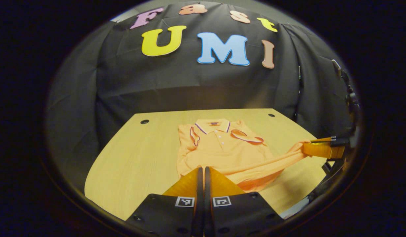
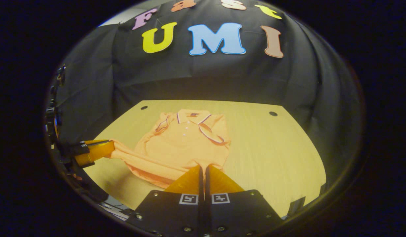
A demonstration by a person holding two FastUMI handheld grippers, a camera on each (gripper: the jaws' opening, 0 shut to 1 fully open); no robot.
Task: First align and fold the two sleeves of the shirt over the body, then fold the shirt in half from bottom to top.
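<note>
While both sleeves [image 1: 246,135] lie folded over the chest, the orange polo shirt [image 1: 219,151] rests on the wooden worktop [image 1: 140,158], collar [image 1: 213,126] toward the top of the frame and hem toward the bottom. In the left gripper view, the left hand-held gripper [image 1: 201,171] appears at bottom centre with its two fingers pressed together at the shirt's lower edge; fabric seems to be pinched between them, though the contact point itself is hard to see. At the right edge of that view the right hand-held gripper [image 1: 310,144] is clenched on the other hem corner [image 1: 300,148], which is raised off the worktop, with a ridge of cloth stretched between the two corners.

The right gripper view shows the mirrored arrangement (the shirt [image 2: 183,141] sits left of centre here). The right hand-held gripper [image 2: 203,171] is at bottom centre, fingers closed at the hem, and the left hand-held gripper [image 2: 107,146] enters from the left edge, gripping a lifted hem corner [image 2: 115,148]. This view also shows a broad bare stretch of worktop [image 2: 272,151] at the right of the frame and a shadow under the raised hem.
</note>
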